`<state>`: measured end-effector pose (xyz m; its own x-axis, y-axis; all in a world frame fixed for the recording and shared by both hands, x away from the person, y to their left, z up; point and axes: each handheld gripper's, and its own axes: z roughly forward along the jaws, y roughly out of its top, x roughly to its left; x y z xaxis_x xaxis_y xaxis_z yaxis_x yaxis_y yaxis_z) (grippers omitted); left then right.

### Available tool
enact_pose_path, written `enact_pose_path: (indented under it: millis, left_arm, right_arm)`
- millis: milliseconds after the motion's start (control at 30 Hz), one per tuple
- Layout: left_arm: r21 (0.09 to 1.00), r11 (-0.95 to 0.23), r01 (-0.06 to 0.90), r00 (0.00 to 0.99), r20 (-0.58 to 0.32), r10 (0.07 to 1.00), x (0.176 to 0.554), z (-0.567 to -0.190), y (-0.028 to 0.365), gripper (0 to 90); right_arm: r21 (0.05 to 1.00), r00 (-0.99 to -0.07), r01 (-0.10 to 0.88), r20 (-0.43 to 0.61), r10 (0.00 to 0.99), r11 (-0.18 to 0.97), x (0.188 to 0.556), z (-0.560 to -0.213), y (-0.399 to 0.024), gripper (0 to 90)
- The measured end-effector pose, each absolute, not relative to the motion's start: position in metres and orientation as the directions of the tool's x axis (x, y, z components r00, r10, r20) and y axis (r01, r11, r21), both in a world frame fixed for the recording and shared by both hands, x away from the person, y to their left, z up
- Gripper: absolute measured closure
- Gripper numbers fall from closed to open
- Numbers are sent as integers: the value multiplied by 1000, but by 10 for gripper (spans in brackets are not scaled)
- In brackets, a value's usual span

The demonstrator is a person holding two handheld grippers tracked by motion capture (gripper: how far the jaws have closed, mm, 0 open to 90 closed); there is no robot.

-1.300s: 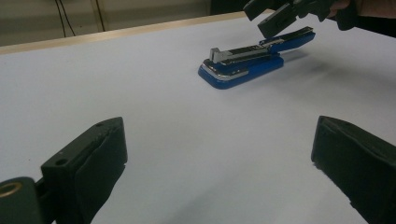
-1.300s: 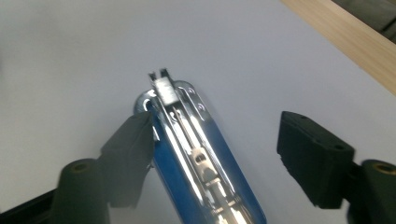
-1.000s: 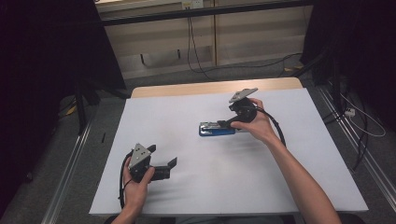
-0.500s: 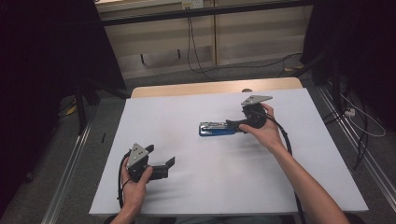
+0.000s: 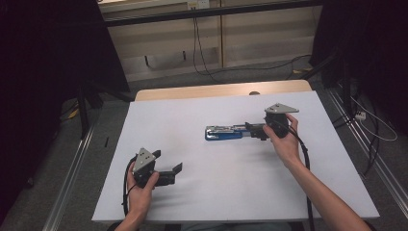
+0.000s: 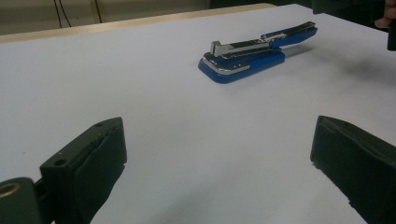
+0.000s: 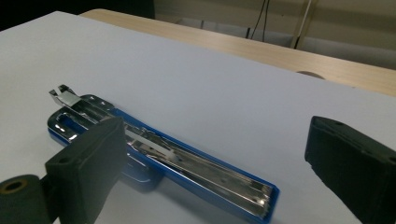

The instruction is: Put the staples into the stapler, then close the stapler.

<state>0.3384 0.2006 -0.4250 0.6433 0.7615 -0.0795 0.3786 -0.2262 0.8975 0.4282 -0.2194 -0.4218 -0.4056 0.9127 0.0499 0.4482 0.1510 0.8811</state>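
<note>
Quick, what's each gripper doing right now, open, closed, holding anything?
Left gripper: open, holding nothing.
Right gripper: open, jaws just widened, beside the blue stapler, not gripping it.

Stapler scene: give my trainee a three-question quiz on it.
1. True or false: the right gripper is clamped on the blue stapler.
2. What does the stapler lie on?
A. the white table top
B. the floor
C. a tray
3. Fill in: the fingers of the left gripper stand ____ with nothing between them.

Key:
1. False; its fingers stand apart and have just been opening, beside the stapler's rear end.
2. A
3. open
</note>
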Motion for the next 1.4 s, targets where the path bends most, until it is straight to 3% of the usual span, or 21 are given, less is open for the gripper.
enact_pose_path:
  millis: [400, 800, 1400]
  left_arm:
    - [901, -214, 377, 613, -70, 787, 338, -424, 205, 40]
    - [902, -217, 374, 644, -84, 760, 338, -424, 204, 65]
    - [896, -244, 371, 661, -70, 747, 356, -426, 186, 70]
  right_arm:
    - [891, -386, 431, 39, 922, 143, 400, -431, -237, 50]
    - [900, -395, 416, 49, 917, 131, 384, -433, -245, 32]
    - [888, -387, 438, 48, 921, 138, 377, -439, -258, 39]
